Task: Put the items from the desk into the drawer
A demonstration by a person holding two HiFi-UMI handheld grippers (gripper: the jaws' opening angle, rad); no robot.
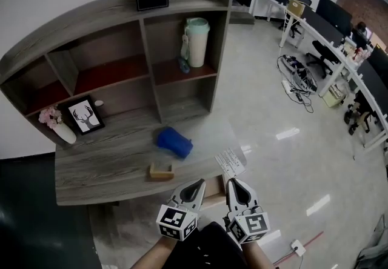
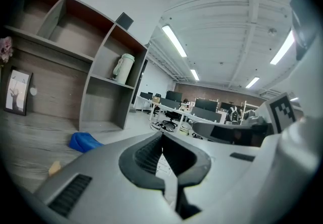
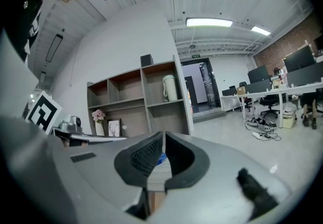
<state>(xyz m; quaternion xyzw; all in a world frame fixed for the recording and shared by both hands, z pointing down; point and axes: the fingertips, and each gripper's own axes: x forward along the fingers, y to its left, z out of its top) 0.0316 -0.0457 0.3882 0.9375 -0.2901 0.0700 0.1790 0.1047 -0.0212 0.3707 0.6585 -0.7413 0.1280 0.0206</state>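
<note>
Desk [image 1: 91, 171] and shelf unit [image 1: 148, 62]: matt grey wood-grain boards, the shelf unit's inner ledges reddish-brown. On the desk, a blue cloth-like pouch [image 1: 174, 142], a pale bare-wood holder [image 1: 161, 171] and a printed paper sheet [image 1: 230, 162] at the near right edge. Floor [image 1: 260, 98], right: pale, smooth, glossy, mirroring ceiling lights.

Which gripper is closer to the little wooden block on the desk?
Left. The left gripper sits just right of the wooden block; the right gripper is farther right, beyond it.
</note>
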